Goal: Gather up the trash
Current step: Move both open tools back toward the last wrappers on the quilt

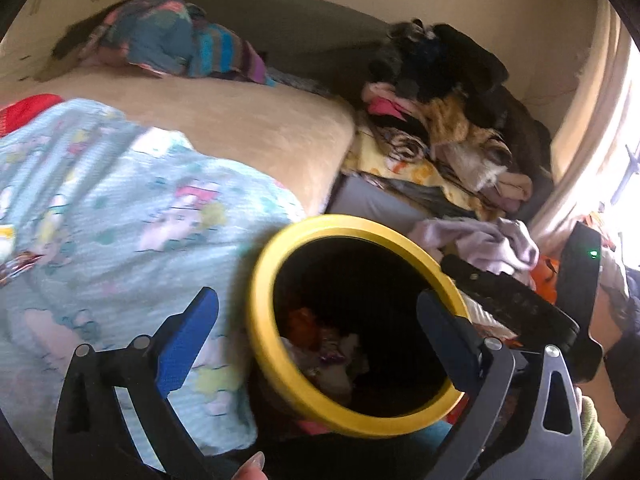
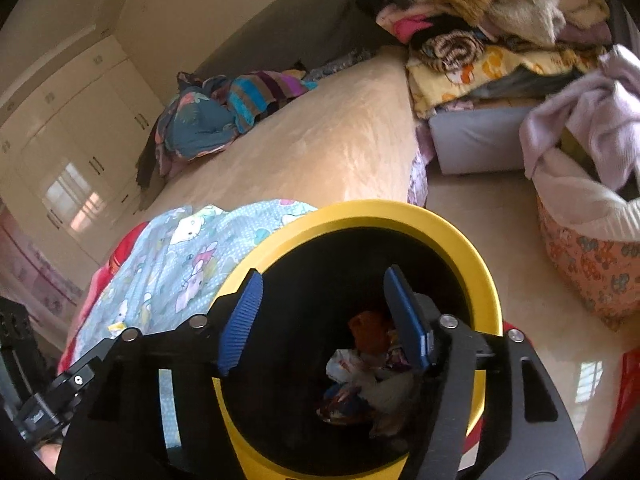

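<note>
Beige plush covers the bed (image 2: 312, 136), which is the largest thing in both views. On its near part lies a light blue blanket (image 2: 180, 264) with cartoon prints, and at the far end there is a striped, colourful heap of bedding (image 2: 224, 116). Beside the bed stands a grey box (image 2: 480, 140) with a high pile of clothes (image 2: 492, 20) on it. A patterned fabric basket (image 2: 588, 264) stands on the shiny floor (image 2: 480, 208), with a pale lilac cloth (image 2: 592, 116) hanging over its rim.

Close to the blanket's edge stands the bin (image 2: 400, 216), black inside with a yellow rim. The trash (image 2: 364, 380) lies at its bottom: crumpled white, orange and printed wrappers.

The right gripper (image 2: 320, 320) is over the mouth of the bin, its blue pads (image 2: 242, 320) apart, with nothing between them. The left gripper (image 1: 316, 340) is also over the bin, its jaws very wide; one blue pad is over the blanket and the other over the bin's opening, and it holds nothing. A fingertip (image 1: 252, 466) of the person shows at the bottom edge of the left view.
</note>
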Tool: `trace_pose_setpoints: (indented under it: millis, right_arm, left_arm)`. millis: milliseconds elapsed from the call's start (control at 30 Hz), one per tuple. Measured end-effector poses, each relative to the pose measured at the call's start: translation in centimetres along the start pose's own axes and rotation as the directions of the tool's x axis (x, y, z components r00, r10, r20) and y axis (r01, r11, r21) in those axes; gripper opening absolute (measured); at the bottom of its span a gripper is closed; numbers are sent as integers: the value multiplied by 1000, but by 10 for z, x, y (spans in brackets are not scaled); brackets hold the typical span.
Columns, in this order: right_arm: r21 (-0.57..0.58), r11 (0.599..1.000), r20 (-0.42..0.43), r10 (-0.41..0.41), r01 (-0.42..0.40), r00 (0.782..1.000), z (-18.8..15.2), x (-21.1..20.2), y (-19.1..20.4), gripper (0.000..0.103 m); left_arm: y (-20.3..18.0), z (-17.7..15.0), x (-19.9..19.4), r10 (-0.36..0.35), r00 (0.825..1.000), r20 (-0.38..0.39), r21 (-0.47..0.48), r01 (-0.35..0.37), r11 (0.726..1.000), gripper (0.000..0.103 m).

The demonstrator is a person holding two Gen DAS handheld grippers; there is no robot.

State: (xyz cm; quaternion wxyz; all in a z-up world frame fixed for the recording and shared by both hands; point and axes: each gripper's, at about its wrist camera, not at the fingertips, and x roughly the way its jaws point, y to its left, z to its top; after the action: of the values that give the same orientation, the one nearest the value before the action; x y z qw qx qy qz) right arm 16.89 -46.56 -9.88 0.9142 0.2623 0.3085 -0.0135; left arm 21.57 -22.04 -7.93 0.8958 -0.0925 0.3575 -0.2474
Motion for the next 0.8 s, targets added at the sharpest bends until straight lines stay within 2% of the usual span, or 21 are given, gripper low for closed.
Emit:
trace_pose_setpoints:
  millis: [300, 533, 800]
  right_arm:
    - [-139, 990, 49, 37, -30, 998, -9, -10, 51, 69]
    - [-225, 971, 47, 99, -85, 994, -21, -13, 89, 71]
    - [-311, 939, 9, 155, -144, 988, -36, -8, 138, 76]
  left_arm:
    - [32, -1, -46, 99, 990, 98, -14, -99, 995, 97]
    - [68, 8, -79, 196, 966, 168, -65, -188, 980, 97]
    - [107, 10, -100, 266, 944, 193, -138, -242, 960, 97]
